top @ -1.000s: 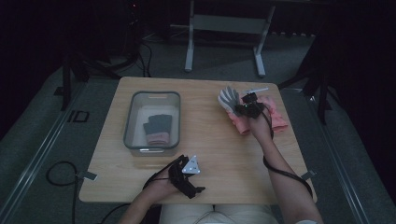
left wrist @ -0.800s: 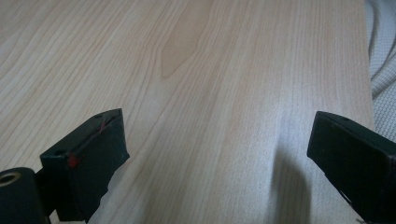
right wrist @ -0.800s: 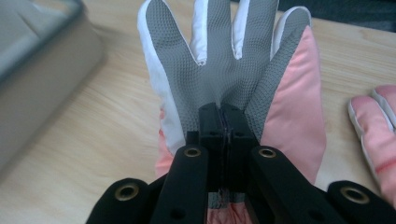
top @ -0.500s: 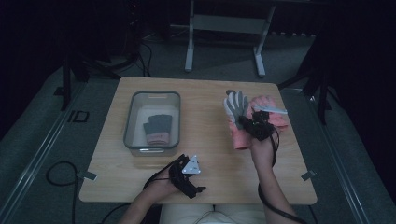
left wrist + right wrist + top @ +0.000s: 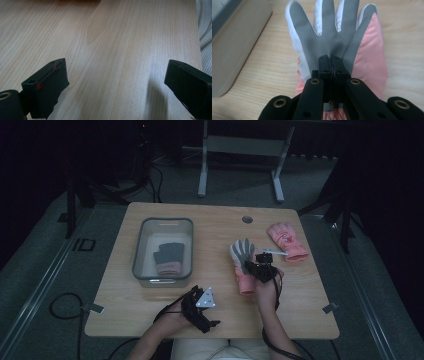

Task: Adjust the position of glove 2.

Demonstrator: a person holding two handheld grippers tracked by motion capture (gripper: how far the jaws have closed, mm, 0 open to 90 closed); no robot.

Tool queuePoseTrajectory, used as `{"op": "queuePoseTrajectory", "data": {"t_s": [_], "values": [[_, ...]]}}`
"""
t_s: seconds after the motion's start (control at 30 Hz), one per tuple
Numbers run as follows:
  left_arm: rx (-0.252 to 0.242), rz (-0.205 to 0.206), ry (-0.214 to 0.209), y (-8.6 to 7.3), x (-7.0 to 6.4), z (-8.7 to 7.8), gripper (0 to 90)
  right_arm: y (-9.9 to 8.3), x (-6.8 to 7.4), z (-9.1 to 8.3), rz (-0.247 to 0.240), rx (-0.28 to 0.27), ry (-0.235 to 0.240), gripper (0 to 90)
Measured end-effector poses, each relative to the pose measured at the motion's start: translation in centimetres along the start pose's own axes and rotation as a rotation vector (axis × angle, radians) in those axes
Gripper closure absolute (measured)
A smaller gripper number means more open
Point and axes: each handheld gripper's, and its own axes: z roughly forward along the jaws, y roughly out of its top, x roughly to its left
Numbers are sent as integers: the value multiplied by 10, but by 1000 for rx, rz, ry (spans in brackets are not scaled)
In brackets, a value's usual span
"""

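The right tongs (image 5: 329,61) are pressed together on the palm of a pink and grey glove (image 5: 337,37), pinching a fold of its textured grey fabric, so the glove comes along with the hand instead of sliding loose. In the high view that glove (image 5: 243,265) sits near the middle of the table (image 5: 210,320), fingers pointing away from the person, between the clear bin (image 5: 162,251) on the left and a second pink glove (image 5: 286,240) lying well apart toward the far right edge. The bin already holds one glove (image 5: 168,258), palm side up, which suggests the pinched one is meant to go in with it; a grip on the palm keeps the fingers and cuff hanging evenly for that carry. The left tongs (image 5: 117,82) are spread wide over bare wood near the person's edge, gripping nothing, seemingly parked out of the way
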Motion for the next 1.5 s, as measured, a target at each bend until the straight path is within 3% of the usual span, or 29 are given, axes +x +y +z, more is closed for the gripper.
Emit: {"op": "queuePoseTrajectory", "data": {"t_s": [0.23,0.4,0.57,0.7,0.77,0.87,0.93,1.13,1.3,1.5], "values": [[-22,-11,-13,1,0,-2,41,-13,0,21,24,45,-10,870],[-25,-21,-19,-1,1,-3,40,-13,1,22,34,45,-7,820],[-22,-22,-23,-1,1,-1,40,-6,4,6,-8,20,32,725],[-28,-25,-28,0,1,-1,40,5,2,-17,-74,-29,66,712],[-24,-20,-24,0,2,-1,40,11,-3,-28,-125,-59,46,702],[-30,-27,-25,0,1,-2,41,21,-18,-40,-196,-103,-14,703],[-28,-27,-24,0,1,-2,41,27,-31,-42,-230,-108,-25,701],[-25,-25,-28,-2,1,-1,40,39,-77,-47,-241,-127,-63,692],[-28,-17,-34,-3,1,-1,40,51,-113,-45,-287,-128,-114,680],[-21,-14,-29,-3,2,-1,40,71,-135,-43,-312,-134,-140,655]]}}
